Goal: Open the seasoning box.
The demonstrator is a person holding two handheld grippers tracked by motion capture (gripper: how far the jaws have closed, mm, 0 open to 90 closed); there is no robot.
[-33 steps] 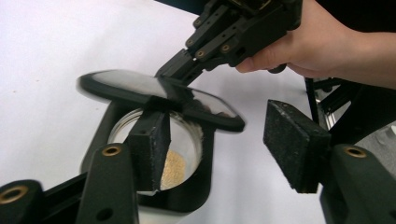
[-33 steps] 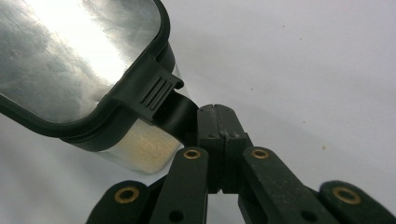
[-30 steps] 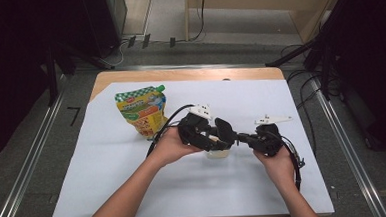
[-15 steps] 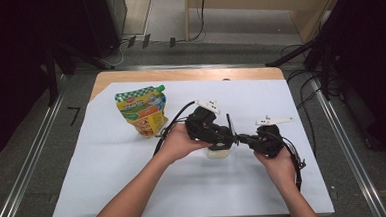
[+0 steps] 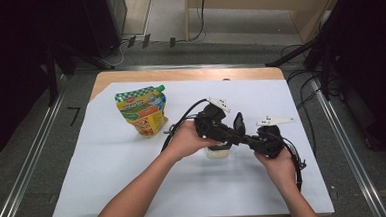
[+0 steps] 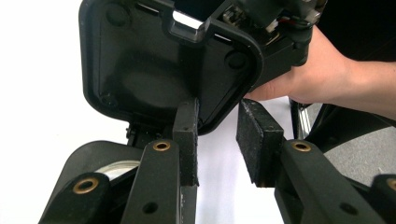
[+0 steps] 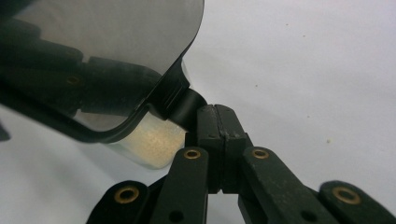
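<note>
The right gripper's [image 7: 216, 109] jaws are pressed together on the tab of the lid [image 7: 116, 60], holding it raised over the tub [image 5: 217, 153]. The left gripper's [image 6: 217, 135] jaws, spread, have just been closing around the lid's edge without pressing on it yet, likely to take it over. The tub stands on the worktop [image 5: 135, 181], with the pouch [image 5: 142, 111] well apart from it.

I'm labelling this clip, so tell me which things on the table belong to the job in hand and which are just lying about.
In the job: small clear container; black lid.
Lying about: snack pouch; white sheet.
</note>
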